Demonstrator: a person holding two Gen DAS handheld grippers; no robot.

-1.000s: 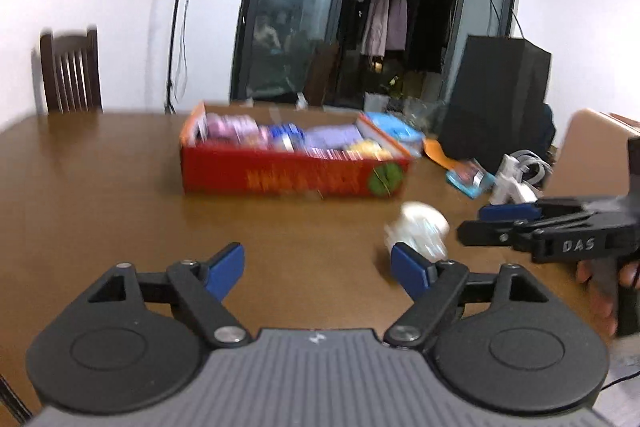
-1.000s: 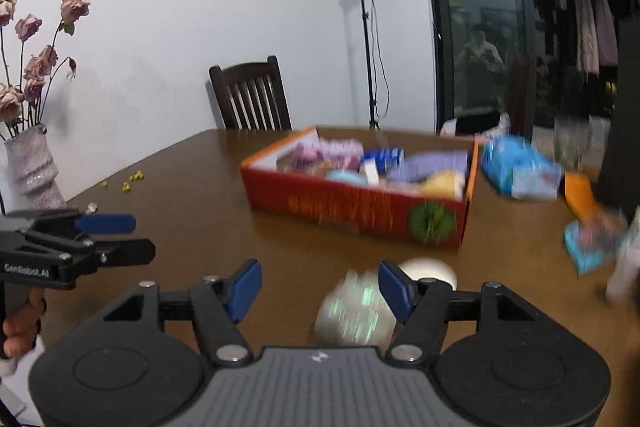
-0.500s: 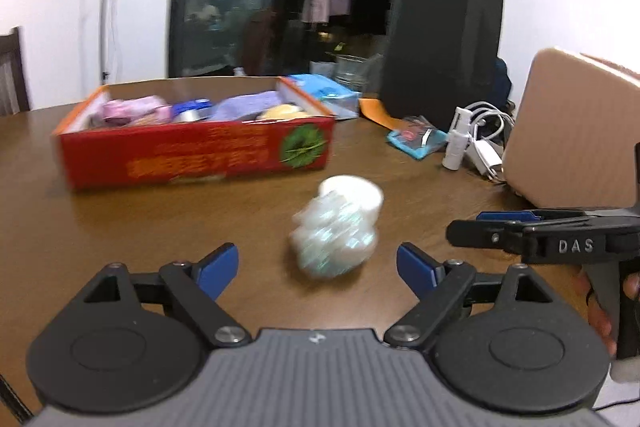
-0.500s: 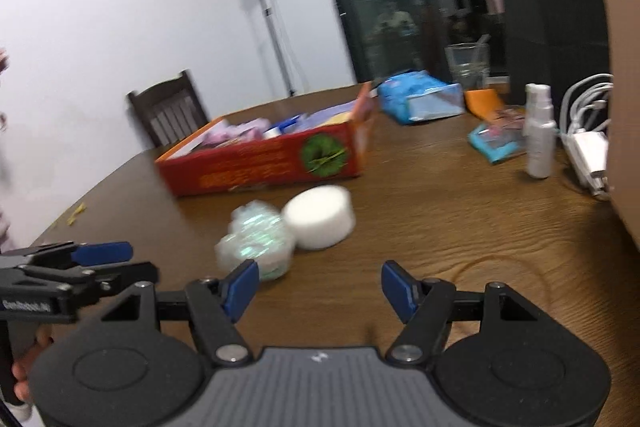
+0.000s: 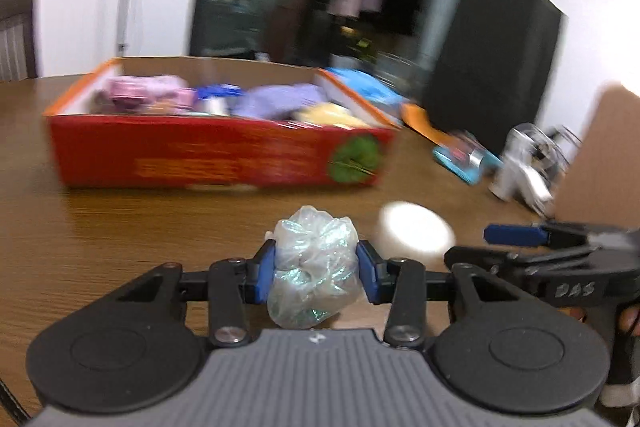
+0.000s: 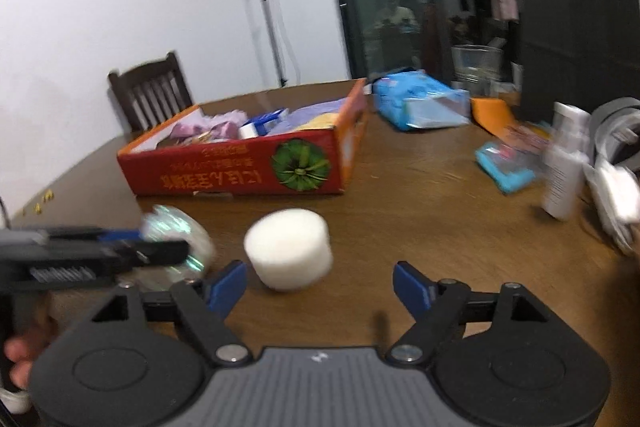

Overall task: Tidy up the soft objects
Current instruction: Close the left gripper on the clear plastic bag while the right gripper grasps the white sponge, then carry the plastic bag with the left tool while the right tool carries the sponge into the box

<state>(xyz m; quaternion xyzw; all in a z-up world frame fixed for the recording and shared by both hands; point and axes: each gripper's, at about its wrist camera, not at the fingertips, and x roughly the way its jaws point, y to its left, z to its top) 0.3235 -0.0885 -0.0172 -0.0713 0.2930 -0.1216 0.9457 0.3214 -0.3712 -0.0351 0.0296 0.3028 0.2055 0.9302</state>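
Observation:
A crumpled, shiny clear plastic wad (image 5: 314, 267) sits between the blue pads of my left gripper (image 5: 316, 271). The jaws are closing and both pads touch it. In the right wrist view the wad (image 6: 176, 231) shows at the left, partly behind the left gripper (image 6: 120, 247). A white foam cylinder (image 6: 289, 253) stands on the table just ahead of my right gripper (image 6: 320, 281), toward its left finger. Those jaws are opening and hold nothing. The cylinder (image 5: 416, 235) and the right gripper (image 5: 520, 239) also appear in the left wrist view. The red cardboard box (image 6: 224, 175) behind holds several soft items.
Right of the box lie a blue pack (image 6: 416, 101), an orange item (image 6: 494, 113), a small blue packet (image 6: 506, 167), a white bottle (image 6: 562, 167) and white cables (image 6: 616, 187). A dark chair (image 6: 148, 99) stands beyond the table. A black case (image 5: 492, 67) rises at the back right.
My left gripper has moved forward around the plastic wad and narrowed onto it. The right gripper has come nearer the white cylinder and spread wider.

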